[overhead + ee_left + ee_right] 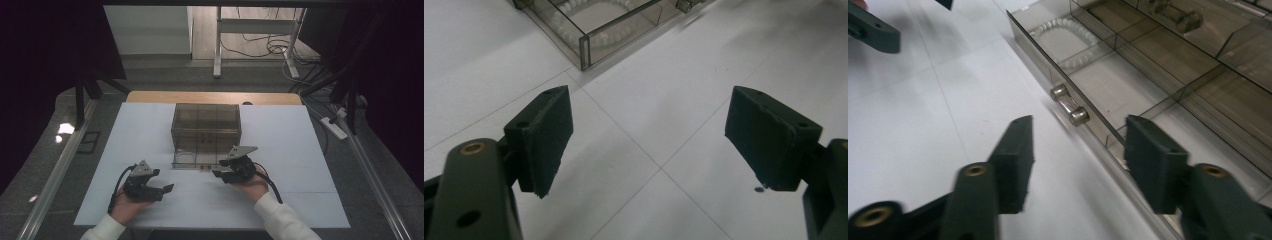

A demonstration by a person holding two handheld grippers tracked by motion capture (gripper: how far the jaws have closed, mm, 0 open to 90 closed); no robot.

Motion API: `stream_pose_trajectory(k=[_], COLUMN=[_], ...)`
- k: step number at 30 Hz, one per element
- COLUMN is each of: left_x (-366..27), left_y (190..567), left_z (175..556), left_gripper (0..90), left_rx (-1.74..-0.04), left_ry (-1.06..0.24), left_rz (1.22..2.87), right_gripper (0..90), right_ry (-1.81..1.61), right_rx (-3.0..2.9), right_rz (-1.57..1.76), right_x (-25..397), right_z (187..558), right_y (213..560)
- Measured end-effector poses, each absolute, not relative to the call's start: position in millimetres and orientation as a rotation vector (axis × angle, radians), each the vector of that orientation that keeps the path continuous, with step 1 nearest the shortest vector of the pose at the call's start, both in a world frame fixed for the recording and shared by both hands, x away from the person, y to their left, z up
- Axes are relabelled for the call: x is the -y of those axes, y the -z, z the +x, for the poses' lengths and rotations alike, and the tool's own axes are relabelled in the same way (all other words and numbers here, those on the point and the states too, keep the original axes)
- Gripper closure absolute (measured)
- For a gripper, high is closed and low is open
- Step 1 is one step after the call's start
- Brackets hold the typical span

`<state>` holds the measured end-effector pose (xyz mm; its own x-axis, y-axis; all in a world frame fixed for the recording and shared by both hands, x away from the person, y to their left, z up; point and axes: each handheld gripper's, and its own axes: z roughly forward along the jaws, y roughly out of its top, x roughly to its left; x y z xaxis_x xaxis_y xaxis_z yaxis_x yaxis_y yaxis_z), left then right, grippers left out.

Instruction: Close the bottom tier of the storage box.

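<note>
The desk point(150, 130) carries a smoky clear-plastic drawer box point(206, 121) toward its far edge, its bottom drawer point(195, 159) pulled out. The drawer looks light, rigid and slick; its small knob point(1069, 105) seems the best hold. Both tools gape unladen: right tool point(1078, 150) nearest the knob, left tool point(649, 135) at the near-left.

One overhead camera, two close ones riding the grippers, all around the drawer box point(206, 127).

The high view looks forward and down from the person's side, box mid-table. The left gripper view sits low over the table, facing the pulled-out drawer's point(594, 25) near corner. The right gripper view looks close along the drawer's front and handle point(1069, 105). All share the open drawer.
</note>
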<state>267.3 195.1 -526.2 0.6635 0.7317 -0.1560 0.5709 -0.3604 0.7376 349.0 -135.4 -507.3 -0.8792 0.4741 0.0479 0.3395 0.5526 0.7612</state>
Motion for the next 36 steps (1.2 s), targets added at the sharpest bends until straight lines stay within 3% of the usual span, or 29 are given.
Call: stream_pose_trajectory(k=[2, 4, 5, 7, 36], left_x=[-196, -196, -195, -195, -196], left_y=[527, 527, 527, 526, 526], left_z=[268, 268, 268, 268, 267], left_gripper=[19.9, 20.0, 20.0, 20.0, 20.0], left_rx=[-1.006, -1.009, -1.007, -1.006, -1.009], left_ry=[-0.251, -0.248, -0.249, -0.251, -0.255], left_rz=[2.068, 2.068, 2.069, 2.068, 2.066], right_gripper=[61.6, 75.4, 87.1, 89.3, 89.4], right_ry=[-1.230, -1.212, -1.222, -1.215, -1.072], right_rx=[-2.627, -2.626, -2.644, -2.650, -2.678], right_rz=[0.690, 0.683, 0.688, 0.691, 0.658], right_x=[135, 135, 135, 134, 112], right_z=[350, 350, 353, 354, 362], right_y=[508, 508, 509, 509, 525])
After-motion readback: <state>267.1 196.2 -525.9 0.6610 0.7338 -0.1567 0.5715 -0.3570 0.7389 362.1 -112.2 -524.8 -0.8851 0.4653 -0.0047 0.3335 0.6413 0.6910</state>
